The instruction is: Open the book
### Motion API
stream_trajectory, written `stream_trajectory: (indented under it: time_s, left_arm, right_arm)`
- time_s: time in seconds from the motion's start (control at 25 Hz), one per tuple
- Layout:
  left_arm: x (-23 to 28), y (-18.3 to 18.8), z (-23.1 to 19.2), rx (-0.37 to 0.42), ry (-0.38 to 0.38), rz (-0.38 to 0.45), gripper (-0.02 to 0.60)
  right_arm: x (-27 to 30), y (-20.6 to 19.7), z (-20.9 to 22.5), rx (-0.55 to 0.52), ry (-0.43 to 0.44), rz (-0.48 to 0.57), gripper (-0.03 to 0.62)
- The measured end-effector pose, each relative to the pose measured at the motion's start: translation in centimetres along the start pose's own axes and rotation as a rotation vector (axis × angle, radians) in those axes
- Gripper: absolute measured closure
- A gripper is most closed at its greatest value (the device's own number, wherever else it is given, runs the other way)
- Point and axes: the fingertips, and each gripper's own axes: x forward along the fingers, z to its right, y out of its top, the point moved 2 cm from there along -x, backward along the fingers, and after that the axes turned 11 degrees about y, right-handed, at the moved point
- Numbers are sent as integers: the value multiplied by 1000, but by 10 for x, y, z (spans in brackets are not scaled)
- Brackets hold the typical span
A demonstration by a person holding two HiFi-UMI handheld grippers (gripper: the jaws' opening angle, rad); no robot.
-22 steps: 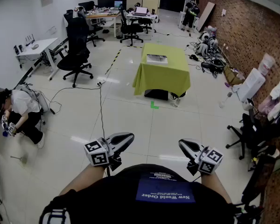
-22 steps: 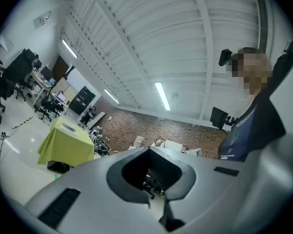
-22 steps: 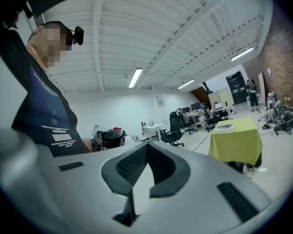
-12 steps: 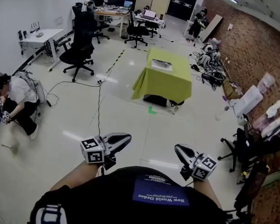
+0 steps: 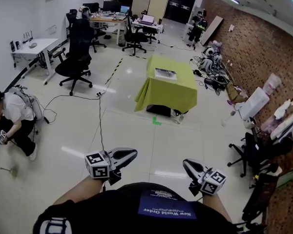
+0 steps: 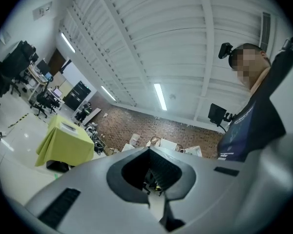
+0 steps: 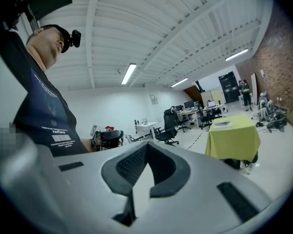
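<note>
On the floor, far left: a person crouches by the white wall, well apart from everything else named here.
Chair: a black office chair stands on the pale floor, left of the table, with a cable trailing across the tiles beside it.
Left hand-held gripper: the left hand-held gripper is low in the head view, close to the wearer's body. Its jaws are pressed together with nothing between them, and its own view looks up past them to the ceiling.
Table: the table stands alone mid-room under a green cloth that hangs down its sides, well apart from both grippers.
Book: the book lies flat on the table top, nearer the left edge than the right. It is too small to tell more.
Right hand-held gripper: the right hand-held gripper is level with the left one. Its jaws meet and are empty, and the table shows at the right of its view.
Right side: a brick wall has clutter along its foot.
</note>
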Motion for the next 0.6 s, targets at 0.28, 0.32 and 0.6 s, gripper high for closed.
stream_trajectory:
  time_s: [0.28,0.32,0.6]
  left_arm:
    - [33,-7,-22,-39,-37,-44,586]
    - [41,-8,-24,-38,-40,-46,586]
    - [115,-1,-48,2,32,-43,586]
  right_arm:
    - [-3,-9,26,44,-42,-9,608]
    - [-5,-9,35,47,-43,-6,608]
    - [-16,3,125,49,31,29,608]
